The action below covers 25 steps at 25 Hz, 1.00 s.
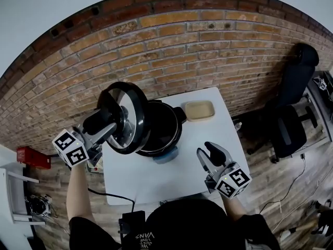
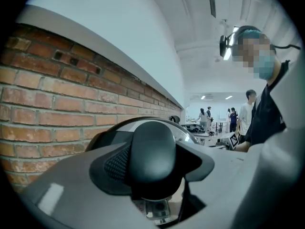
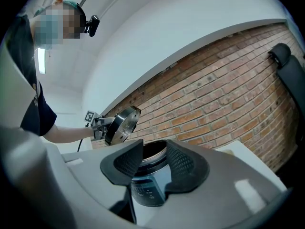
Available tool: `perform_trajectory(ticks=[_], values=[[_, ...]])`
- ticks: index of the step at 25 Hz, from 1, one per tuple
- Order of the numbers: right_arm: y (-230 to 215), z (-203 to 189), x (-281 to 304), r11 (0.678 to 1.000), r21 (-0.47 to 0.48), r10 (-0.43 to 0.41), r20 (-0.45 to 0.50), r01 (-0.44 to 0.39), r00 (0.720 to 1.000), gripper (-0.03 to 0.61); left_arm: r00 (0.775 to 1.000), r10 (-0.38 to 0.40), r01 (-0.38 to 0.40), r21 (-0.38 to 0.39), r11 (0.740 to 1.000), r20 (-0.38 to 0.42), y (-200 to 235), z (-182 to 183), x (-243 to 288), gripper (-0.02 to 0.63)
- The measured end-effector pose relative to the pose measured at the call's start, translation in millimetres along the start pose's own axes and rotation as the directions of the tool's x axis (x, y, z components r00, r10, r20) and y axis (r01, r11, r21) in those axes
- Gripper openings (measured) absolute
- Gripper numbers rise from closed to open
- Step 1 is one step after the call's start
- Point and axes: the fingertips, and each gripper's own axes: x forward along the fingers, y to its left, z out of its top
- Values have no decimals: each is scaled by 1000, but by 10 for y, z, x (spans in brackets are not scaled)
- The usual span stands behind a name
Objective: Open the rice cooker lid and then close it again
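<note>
The black rice cooker (image 1: 165, 132) stands open on the white table (image 1: 208, 134), its inner pot showing. Its round glass lid (image 1: 126, 117) is lifted off and tilted on edge, up and to the left of the pot. My left gripper (image 1: 111, 125) is shut on the lid's black knob (image 2: 152, 151), which fills the gap between the jaws in the left gripper view. My right gripper (image 1: 208, 153) hangs open over the table's near right part, holding nothing. In the right gripper view the cooker (image 3: 148, 185) shows between the open jaws and the raised lid (image 3: 121, 124) is at the left.
A shallow beige tray (image 1: 200, 110) lies on the table's far right corner, beside the cooker. A brick wall (image 1: 208, 51) runs behind the table. A black office chair (image 1: 291, 121) stands at the right and a red box (image 1: 31, 157) on the floor at the left.
</note>
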Motion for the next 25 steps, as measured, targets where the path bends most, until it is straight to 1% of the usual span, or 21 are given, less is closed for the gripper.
perform_trajectory(ticks=[2,5,8,13,15,17,22,25], values=[[-55,16,-30,1000,1,-4,3,4,1000,143,998,-15,16,9,1000,-59,-36,-59,142,279],[-140,34,-79,1000,3,-10,3,10,1000,143,988,-48,54,40,998,-144,-90,-184,349,279],[-229,55,-128,1000,7,-16,5,16,1000,143,973,-72,89,70,994,-221,-149,-287,536,279],[-357,61,-177,999,20,-25,13,25,1000,143,939,-113,147,82,986,-324,-256,-408,788,279],[-395,58,-194,999,24,-26,14,26,1000,143,919,-126,173,97,980,-373,-310,-476,874,279],[-438,55,-216,999,28,-28,14,27,1000,143,895,-136,201,111,973,-425,-371,-556,955,279],[-554,49,-267,999,44,-32,15,32,999,143,817,-152,268,134,954,-556,-513,-762,1109,279],[-614,46,-284,998,52,-33,19,32,999,143,776,-153,301,146,942,-612,-571,-870,1184,279]])
